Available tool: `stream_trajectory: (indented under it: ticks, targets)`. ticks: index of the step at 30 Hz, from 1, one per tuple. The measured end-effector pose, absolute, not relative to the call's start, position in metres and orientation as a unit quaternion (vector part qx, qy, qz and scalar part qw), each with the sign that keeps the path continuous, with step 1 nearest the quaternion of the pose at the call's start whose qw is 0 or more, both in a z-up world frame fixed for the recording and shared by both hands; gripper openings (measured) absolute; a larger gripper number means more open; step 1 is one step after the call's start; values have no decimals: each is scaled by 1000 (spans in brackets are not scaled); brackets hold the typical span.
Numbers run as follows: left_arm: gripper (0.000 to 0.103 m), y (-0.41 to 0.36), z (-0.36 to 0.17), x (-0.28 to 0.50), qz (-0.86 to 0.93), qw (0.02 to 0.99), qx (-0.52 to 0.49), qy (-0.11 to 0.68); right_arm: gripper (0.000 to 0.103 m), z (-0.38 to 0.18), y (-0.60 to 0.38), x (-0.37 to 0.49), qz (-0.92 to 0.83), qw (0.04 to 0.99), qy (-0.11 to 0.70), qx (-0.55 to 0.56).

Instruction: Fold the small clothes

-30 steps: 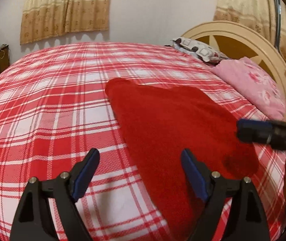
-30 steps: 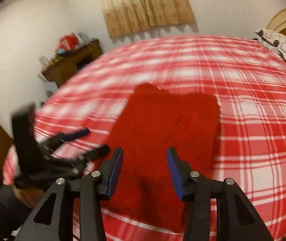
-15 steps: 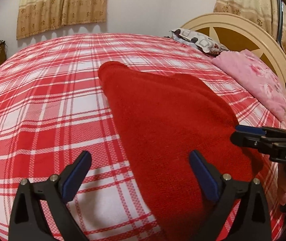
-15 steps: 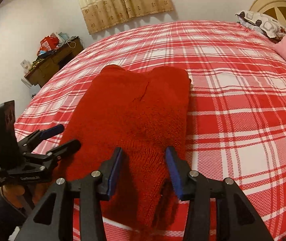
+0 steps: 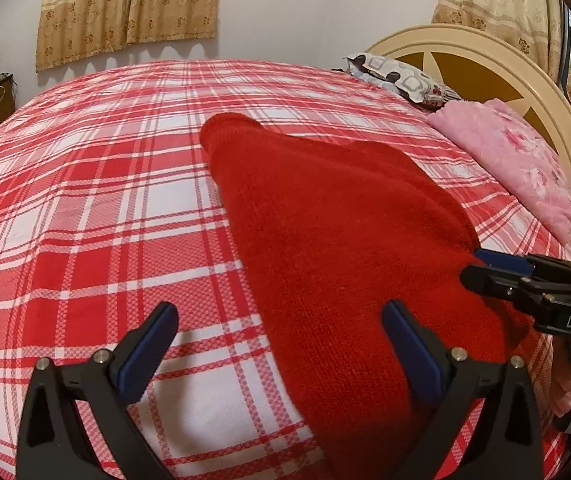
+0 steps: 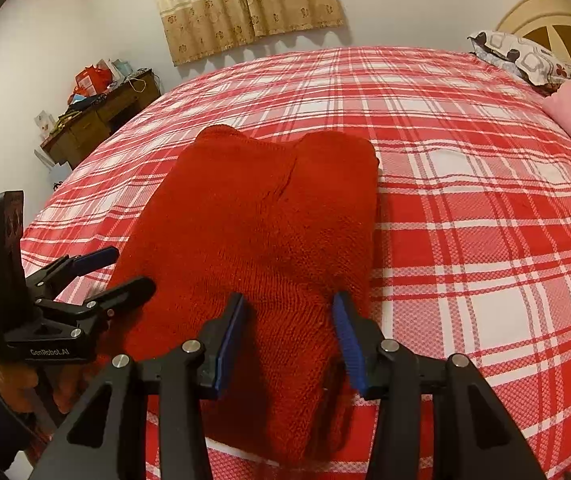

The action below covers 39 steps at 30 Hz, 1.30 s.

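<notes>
Red knitted garment [image 5: 337, 248] lies partly folded on the plaid bedspread [image 5: 85, 208]. Left gripper [image 5: 281, 344] stands spread wide at its near left edge, gripping nothing. Right gripper [image 6: 291, 336], half open, straddles the near hem unclenched. Step in hand: seizing the near end. Next, likely both close and carry it toward the far end.

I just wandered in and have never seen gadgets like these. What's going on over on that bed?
A person is folding a red knit garment on a bed with a red plaid bedspread, using a hand-held gripper in each hand. The garment lies flat, already folded into a long narrow shape. The right gripper sits at its near end with the knit between its half-open fingers. The left gripper is wide open beside the garment's edge, holding nothing.
</notes>
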<state>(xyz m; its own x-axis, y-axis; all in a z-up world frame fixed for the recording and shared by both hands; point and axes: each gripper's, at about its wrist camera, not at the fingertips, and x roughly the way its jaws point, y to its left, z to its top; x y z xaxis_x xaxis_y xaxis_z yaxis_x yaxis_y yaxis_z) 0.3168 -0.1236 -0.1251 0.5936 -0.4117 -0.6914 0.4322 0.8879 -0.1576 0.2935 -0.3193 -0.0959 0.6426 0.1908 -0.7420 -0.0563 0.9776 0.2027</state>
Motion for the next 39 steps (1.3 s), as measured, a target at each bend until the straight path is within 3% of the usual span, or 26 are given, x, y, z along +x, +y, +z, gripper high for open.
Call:
stream_trajectory:
  ticks: [6, 8, 10, 16, 26, 39]
  targets:
    - [103, -113, -115, 310, -241, 898, -3, 368, 48, -95, -321, 292, 80, 900, 424, 70]
    - [103, -107, -113, 312, -239, 901, -19, 362, 56, -96, -320, 295, 79, 895, 435, 60]
    - [103, -105, -115, 317, -243, 896, -35, 370, 58, -99, -324, 295, 86, 889, 444, 66]
    - [103, -113, -124, 321, -254, 886, -33, 387, 64, -67, -362, 292, 99, 912, 370, 148]
    - [103, -122, -131, 324, -261, 876, -29, 405, 64, -105, -402, 355, 121, 865, 405, 272]
    - [103, -123, -137, 327, -274, 864, -42, 421, 64, -132, -403, 390, 148, 846, 414, 301]
